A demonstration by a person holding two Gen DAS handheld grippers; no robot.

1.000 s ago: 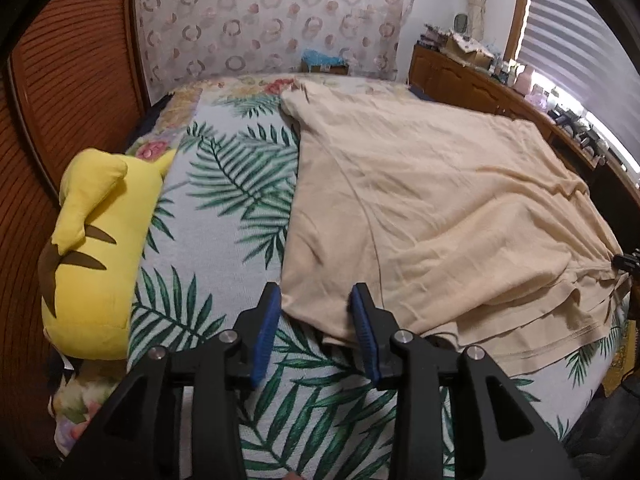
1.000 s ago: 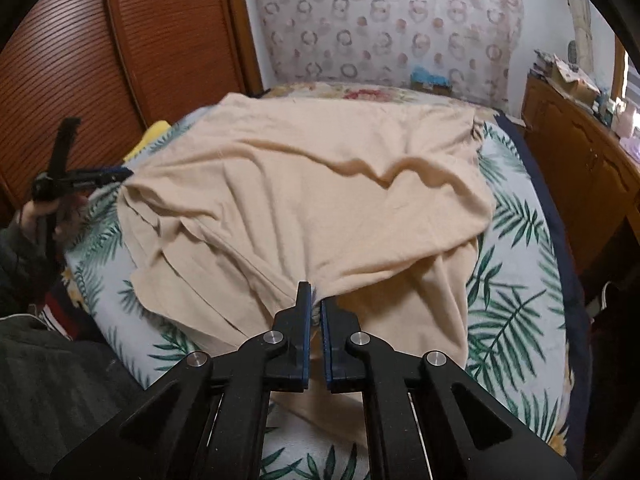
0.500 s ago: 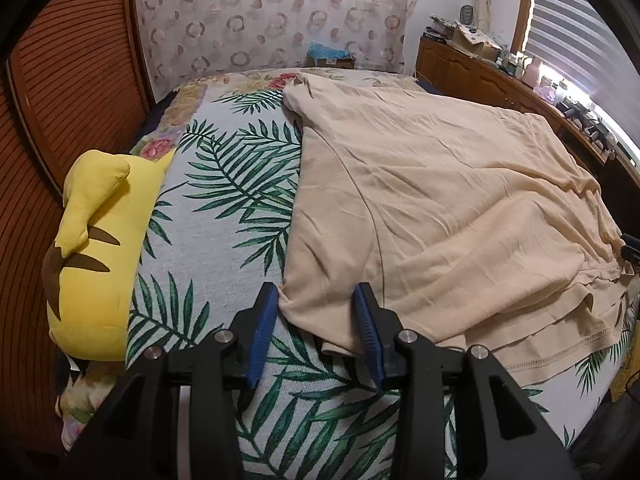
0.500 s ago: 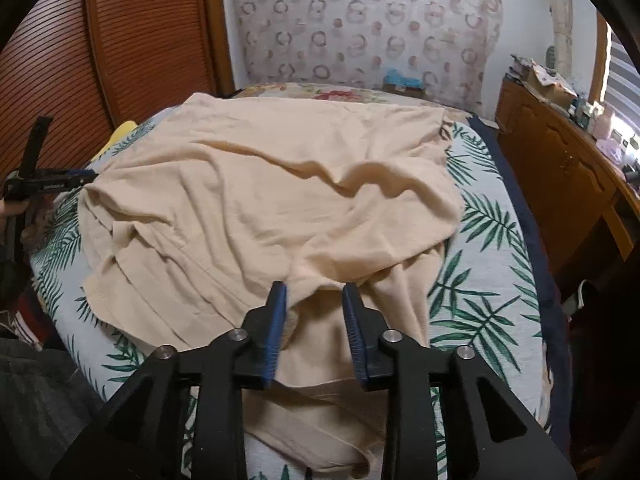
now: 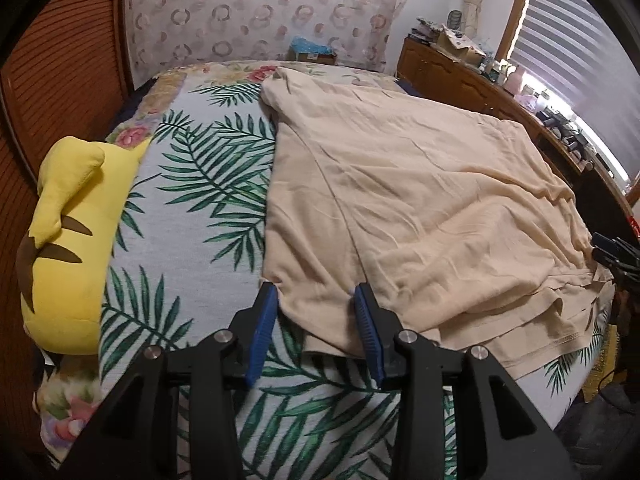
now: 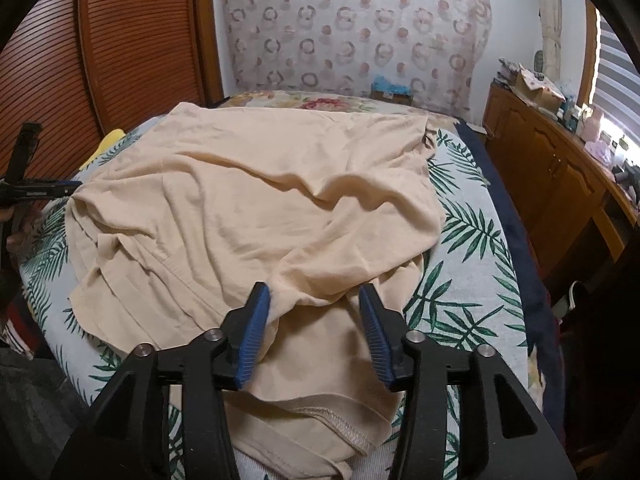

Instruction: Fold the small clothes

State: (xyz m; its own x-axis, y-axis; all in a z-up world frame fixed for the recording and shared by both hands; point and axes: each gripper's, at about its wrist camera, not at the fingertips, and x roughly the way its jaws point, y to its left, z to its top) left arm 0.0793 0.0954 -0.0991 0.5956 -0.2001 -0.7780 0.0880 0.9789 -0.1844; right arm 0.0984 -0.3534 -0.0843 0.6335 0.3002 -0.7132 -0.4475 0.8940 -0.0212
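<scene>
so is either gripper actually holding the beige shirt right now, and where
Neither. The right gripper is opening over the beige shirt's near fold; the left gripper stands open astride its near corner, not pinching.

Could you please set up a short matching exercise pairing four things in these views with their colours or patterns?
Things:
1. garment
2. plush toy
3. bedspread
4. gripper pads

Colours or patterns:
A. yellow with brown stripes
B. blue
C. plain beige
D. pale with green palm leaves

Pairs: 1-C, 2-A, 3-D, 4-B
</scene>
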